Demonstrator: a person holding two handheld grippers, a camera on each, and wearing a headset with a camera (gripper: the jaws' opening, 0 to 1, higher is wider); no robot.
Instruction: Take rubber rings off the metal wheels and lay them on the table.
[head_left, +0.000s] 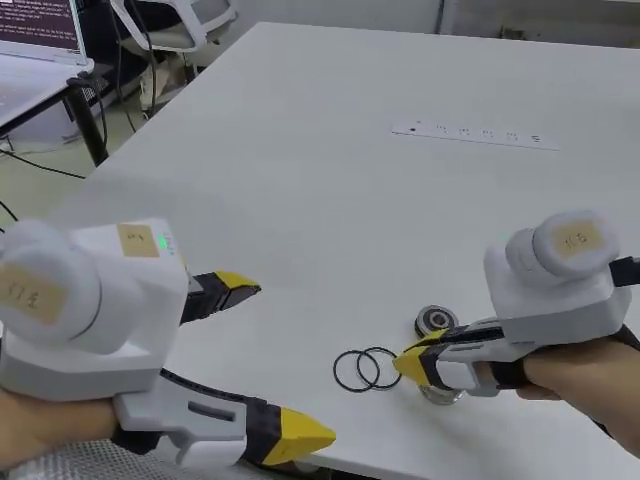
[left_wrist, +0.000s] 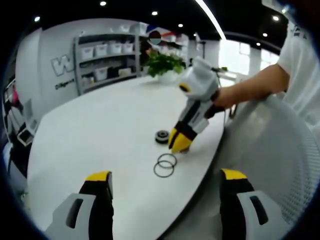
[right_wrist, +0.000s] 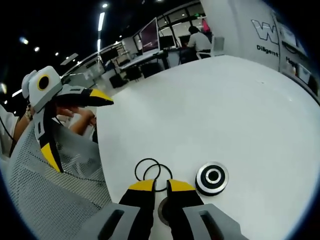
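Note:
Two thin black rubber rings (head_left: 365, 368) lie overlapping on the white table (head_left: 330, 180) near its front edge. A metal wheel (head_left: 435, 320) with a dark rim lies flat just beyond them. My right gripper (head_left: 408, 365) is shut, its yellow tips just right of the rings and over a second metal wheel (head_left: 440, 393). In the right gripper view the jaws (right_wrist: 160, 187) stand nearly together above that wheel (right_wrist: 162, 210), with the rings (right_wrist: 152, 175) ahead and the other wheel (right_wrist: 212, 178) to the right. My left gripper (head_left: 275, 362) is open, off to the left.
A white power strip (head_left: 475, 133) lies far across the table. The table's front edge runs close under both grippers. A mesh chair back (left_wrist: 270, 150) stands by the person. Desks with a screen (head_left: 40, 25) stand at the far left.

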